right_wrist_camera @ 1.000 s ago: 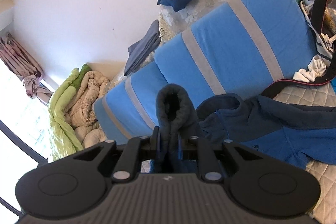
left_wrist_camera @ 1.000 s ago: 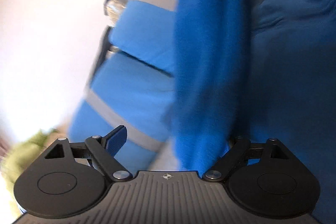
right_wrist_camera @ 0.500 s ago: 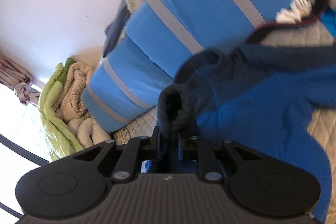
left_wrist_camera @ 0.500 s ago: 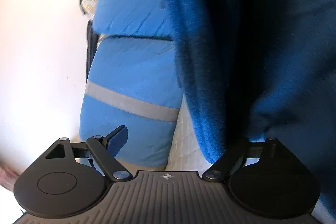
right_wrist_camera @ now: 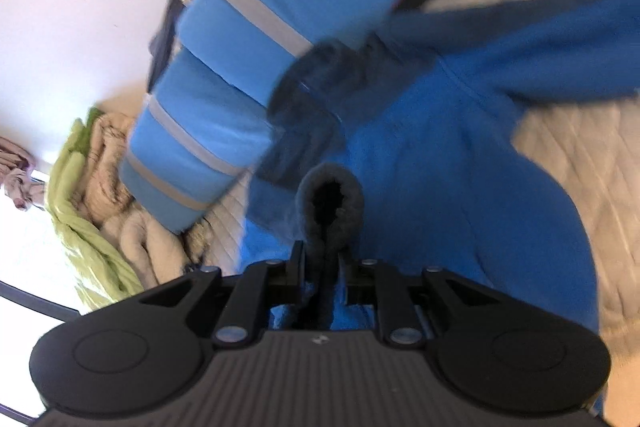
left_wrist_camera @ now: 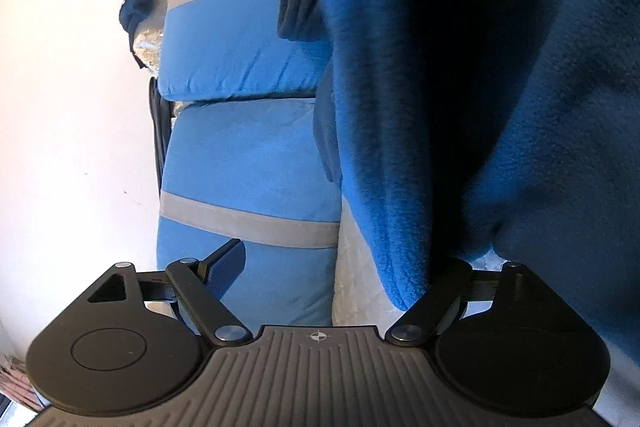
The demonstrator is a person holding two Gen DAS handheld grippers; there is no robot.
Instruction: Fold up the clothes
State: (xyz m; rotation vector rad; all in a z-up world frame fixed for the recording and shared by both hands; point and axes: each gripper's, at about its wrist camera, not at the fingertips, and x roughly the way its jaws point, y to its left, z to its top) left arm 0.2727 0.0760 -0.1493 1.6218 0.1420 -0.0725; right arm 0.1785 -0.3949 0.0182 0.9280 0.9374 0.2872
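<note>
Blue fleece (right_wrist_camera: 460, 163) (dark cuff (right_wrist_camera: 330, 203)) between right fingers (right_wrist_camera: 298, 263)

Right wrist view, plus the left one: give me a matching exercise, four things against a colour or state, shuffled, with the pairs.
Things:
1. right gripper
2. left gripper
3. striped cushions
4. crumpled blanket

States:
A. light blue with grey bands
B. green and beige, heaped by the wall
C. shut on a dark cuff of the blue fleece
D. jaws apart, fleece hanging over one side

Pairs: 1-C, 2-D, 3-A, 4-B
</note>
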